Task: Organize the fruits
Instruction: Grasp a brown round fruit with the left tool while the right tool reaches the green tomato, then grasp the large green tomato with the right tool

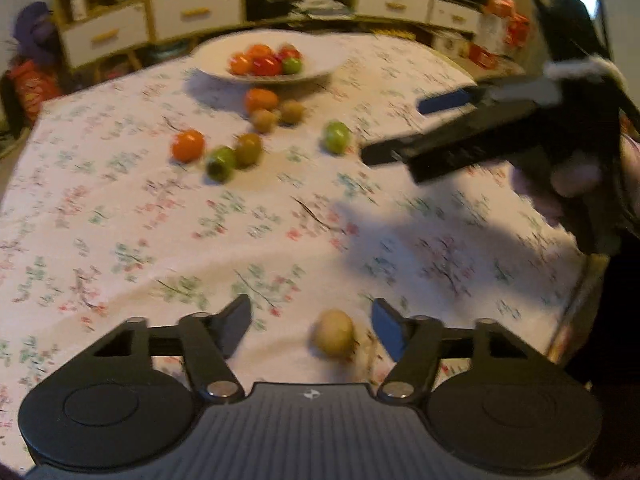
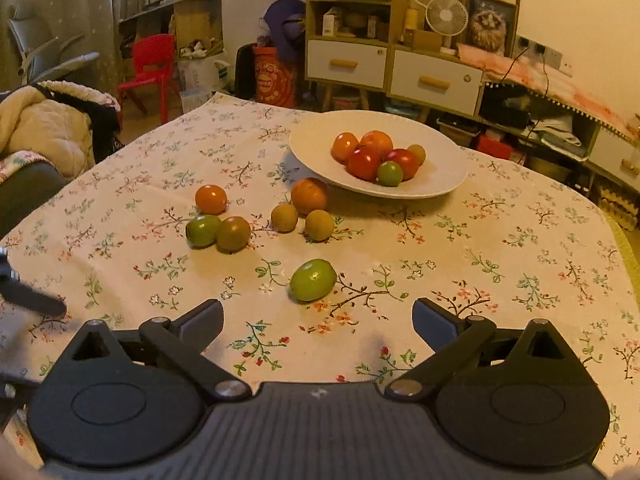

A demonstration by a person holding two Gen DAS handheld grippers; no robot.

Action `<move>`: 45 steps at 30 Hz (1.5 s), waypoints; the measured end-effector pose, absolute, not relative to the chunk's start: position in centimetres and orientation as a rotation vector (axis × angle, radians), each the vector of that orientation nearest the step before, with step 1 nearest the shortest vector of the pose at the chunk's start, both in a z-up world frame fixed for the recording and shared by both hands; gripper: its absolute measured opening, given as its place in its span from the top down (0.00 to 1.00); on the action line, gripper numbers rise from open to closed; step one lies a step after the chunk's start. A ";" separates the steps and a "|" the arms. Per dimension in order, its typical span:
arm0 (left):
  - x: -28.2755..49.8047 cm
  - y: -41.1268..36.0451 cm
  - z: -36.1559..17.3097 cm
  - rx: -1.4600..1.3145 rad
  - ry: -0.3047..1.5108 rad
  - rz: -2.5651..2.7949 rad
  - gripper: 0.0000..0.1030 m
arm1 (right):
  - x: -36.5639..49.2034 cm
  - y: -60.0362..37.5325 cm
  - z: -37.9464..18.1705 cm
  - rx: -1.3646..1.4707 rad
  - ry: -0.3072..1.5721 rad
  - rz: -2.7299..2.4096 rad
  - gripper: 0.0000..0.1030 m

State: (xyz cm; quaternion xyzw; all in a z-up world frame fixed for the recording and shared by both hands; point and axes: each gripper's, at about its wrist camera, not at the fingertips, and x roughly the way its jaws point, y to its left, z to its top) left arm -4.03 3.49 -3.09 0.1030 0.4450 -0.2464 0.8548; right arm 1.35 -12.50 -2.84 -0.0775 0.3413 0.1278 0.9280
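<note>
A small pale fruit lies low centre between the left tongs, which stand apart, untouching. Round and firm, it probably rolls; grip across its middle. Right tongs gape empty.

- The right gripper sits at 6 o'clock, jaws wide apart, nothing between them
- A green fruit lies on the floral tablecloth just ahead of the jaws
- At 12 o'clock a white plate carries orange, red and green fruits
- Toward 10 o'clock, more loose fruits lie scattered; an orange one lies farthest left
- A dark blurred shape intrudes at 9 o'clock
</note>
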 end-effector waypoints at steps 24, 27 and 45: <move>-2.8 3.8 -3.7 0.187 0.979 -0.503 0.76 | 3.7 -12.0 -5.7 -0.187 0.671 0.253 0.40; -2.7 3.7 -3.6 0.190 0.968 -0.489 0.76 | 3.8 -11.8 -5.7 -0.191 0.666 0.263 0.43; -1.0 3.3 -2.8 0.161 0.872 -0.393 0.76 | 3.7 -11.5 -5.5 -0.217 0.659 0.265 0.70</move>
